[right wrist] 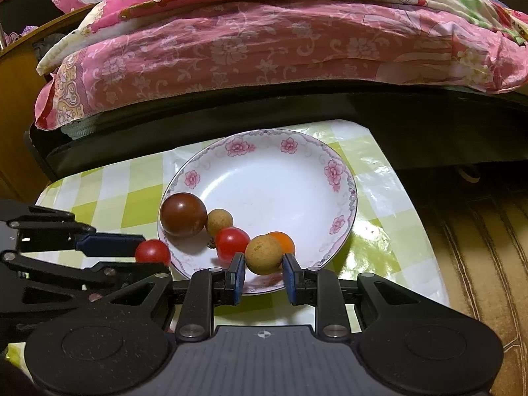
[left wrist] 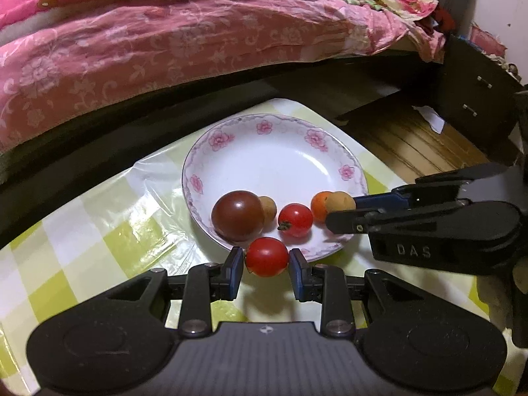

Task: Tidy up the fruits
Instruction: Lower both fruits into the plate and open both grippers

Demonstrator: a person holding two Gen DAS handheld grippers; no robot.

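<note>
A white plate [left wrist: 280,155] with pink flowers sits on the checked table; it also shows in the right wrist view [right wrist: 280,178]. On it lie a dark brown tomato [left wrist: 238,215], a tan longan [left wrist: 268,208], a red cherry tomato [left wrist: 295,219] and a small orange fruit [left wrist: 319,206]. My left gripper [left wrist: 266,260] is shut on a red cherry tomato [left wrist: 266,256] just over the plate's near rim. My right gripper [right wrist: 263,270] is shut on a tan longan [right wrist: 263,254] over the plate's near edge, next to the orange fruit [right wrist: 283,241].
A bed with pink floral bedding [left wrist: 165,49] and a dark frame runs close behind the table. A dark cabinet [left wrist: 478,92] stands at the right. The table's green-and-white plastic cover [left wrist: 109,217] ends at the right, with wooden floor [right wrist: 478,231] beyond.
</note>
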